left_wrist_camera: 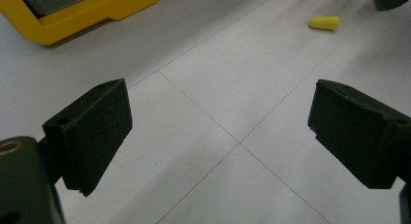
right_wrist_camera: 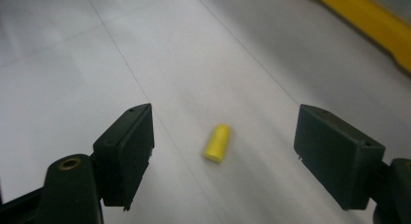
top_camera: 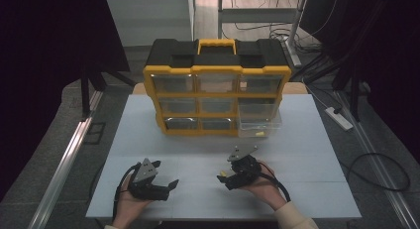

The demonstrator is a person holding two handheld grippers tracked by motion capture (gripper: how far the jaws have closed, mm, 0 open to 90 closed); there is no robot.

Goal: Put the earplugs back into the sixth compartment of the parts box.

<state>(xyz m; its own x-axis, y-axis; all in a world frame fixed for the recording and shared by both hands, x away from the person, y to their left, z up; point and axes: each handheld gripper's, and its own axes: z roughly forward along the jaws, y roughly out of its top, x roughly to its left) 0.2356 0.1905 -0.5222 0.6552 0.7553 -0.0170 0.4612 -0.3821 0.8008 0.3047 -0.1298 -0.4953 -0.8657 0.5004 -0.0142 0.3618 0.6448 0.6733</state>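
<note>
Inspecting a smooth pale-grey table (top_camera: 307,140) seamed into panels: my right gripper (right_wrist_camera: 223,151) stands wide open, empty, a matte yellow foam earplug (right_wrist_camera: 217,142) lying between its jaws, centre frame.

The left gripper (top_camera: 166,182) lies cupped in the person's left hand (top_camera: 130,199), tilted so its jaws point across toward the other tool — they stand wide apart with nothing between them. The right gripper (top_camera: 224,177) sits in the right hand (top_camera: 262,187), a pale sleeve (top_camera: 294,220) behind it, aimed back at its partner, jaws likewise spread wide.
</note>
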